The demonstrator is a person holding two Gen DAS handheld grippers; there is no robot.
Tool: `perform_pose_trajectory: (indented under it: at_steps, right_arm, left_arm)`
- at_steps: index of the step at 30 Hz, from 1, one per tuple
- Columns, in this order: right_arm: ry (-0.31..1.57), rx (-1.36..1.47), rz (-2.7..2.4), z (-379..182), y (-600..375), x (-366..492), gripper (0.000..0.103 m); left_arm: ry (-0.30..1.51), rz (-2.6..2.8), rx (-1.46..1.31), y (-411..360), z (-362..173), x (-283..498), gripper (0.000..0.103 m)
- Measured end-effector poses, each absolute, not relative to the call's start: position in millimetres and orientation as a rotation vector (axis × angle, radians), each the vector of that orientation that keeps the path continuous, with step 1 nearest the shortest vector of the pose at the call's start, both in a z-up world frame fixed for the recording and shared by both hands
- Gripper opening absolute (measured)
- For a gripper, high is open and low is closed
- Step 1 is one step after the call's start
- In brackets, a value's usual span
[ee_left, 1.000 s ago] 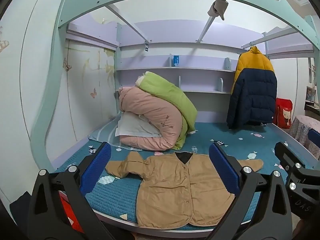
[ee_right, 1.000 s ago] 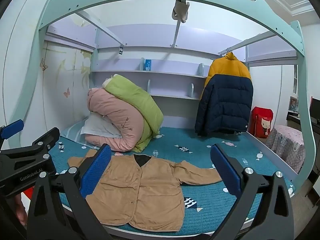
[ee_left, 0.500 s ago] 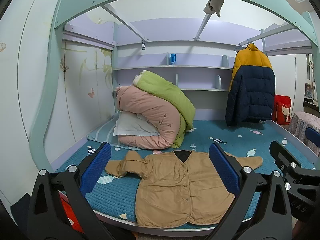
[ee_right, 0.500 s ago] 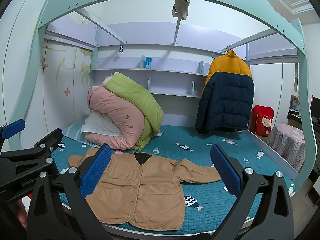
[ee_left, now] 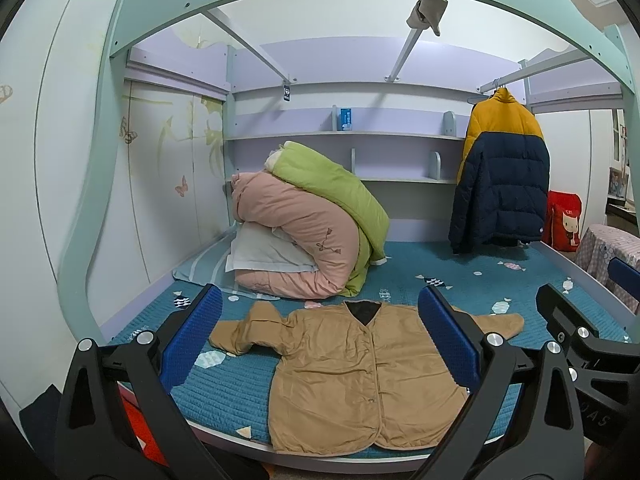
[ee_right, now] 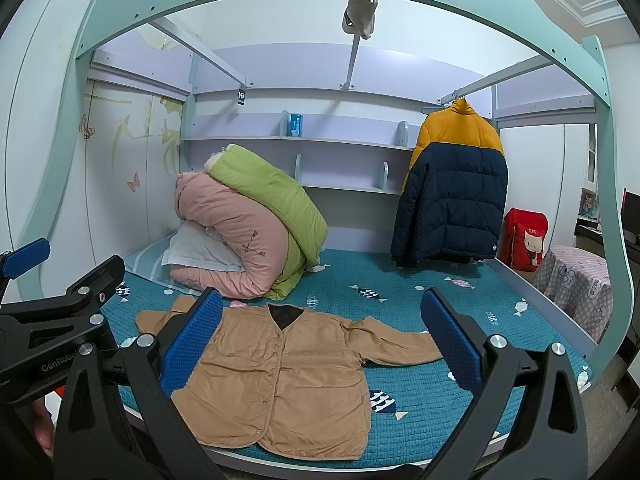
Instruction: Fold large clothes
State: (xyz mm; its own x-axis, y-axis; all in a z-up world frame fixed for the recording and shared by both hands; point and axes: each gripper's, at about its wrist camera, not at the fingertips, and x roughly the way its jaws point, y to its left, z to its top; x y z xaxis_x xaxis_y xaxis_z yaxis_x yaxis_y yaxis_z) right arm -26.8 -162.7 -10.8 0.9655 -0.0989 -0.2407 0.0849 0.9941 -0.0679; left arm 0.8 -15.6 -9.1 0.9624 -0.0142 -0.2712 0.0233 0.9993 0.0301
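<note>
We hold the left gripper (ee_left: 320, 344) spread wide and empty, short of the near edge of the bed (ee_left: 224, 388). The right gripper (ee_right: 322, 344) is spread the same way, gripping nothing, just to the right of the left one; each shows at the edge of the other's view. Beyond both lies the tan jacket (ee_left: 344, 376), flat on the bed's teal quilted cover, buttoned front up, collar toward the far side and hem at the near edge. Its left sleeve is bent and bunched; its right sleeve (ee_right: 396, 344) stretches out to the right. Farther back on the left, a pink duvet (ee_left: 296, 240) and a green duvet (ee_left: 332, 188) are rolled over a white pillow (ee_left: 264, 256). At the far right a yellow and navy puffer jacket (ee_left: 500, 176) hangs from a rail.
</note>
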Motion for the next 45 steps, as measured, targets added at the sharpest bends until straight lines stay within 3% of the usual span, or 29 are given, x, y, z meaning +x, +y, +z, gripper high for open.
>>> perform_pose_trajectory:
  at_steps: [45]
  right_arm:
    - [0.262,-0.049,-0.089,-22,-170,-24,0.096]
  left_arm:
    - [0.274,-0.02,0.037,-19,-10,-3,0.098]
